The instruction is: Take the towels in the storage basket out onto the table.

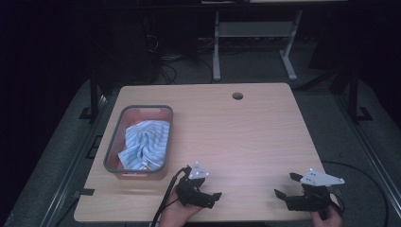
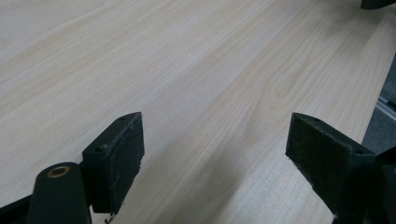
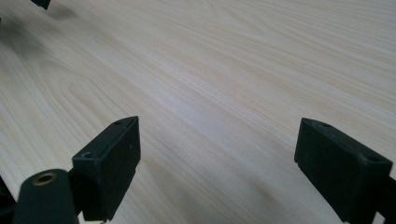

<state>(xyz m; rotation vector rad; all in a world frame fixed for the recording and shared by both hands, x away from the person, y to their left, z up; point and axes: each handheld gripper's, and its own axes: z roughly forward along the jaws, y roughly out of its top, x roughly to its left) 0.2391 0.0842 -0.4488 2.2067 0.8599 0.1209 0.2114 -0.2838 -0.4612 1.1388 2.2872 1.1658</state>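
Observation:
A grey-rimmed bin (image 1: 113,142) with a reddish inside stands at the table's left and holds a crumpled blue-and-white striped cloth (image 1: 144,142). My left gripper (image 1: 211,190) rests low near the front edge, right of the bin, held by a hand; its jaws stand wide apart over bare wood (image 2: 217,154) with nothing between them. My right gripper (image 1: 287,185) lies near the front right corner, also open, with only wood grain between its jaws (image 3: 217,158). A dark tip of the other gripper shows at the top corner of each gripper view.
The light wooden table (image 1: 246,137) has a round cable hole (image 1: 237,96) near its far edge. Beyond the table stand the grey legs of another desk (image 1: 216,52) on a dark floor with cables. A black cable (image 1: 165,201) trails from the left gripper off the front edge.

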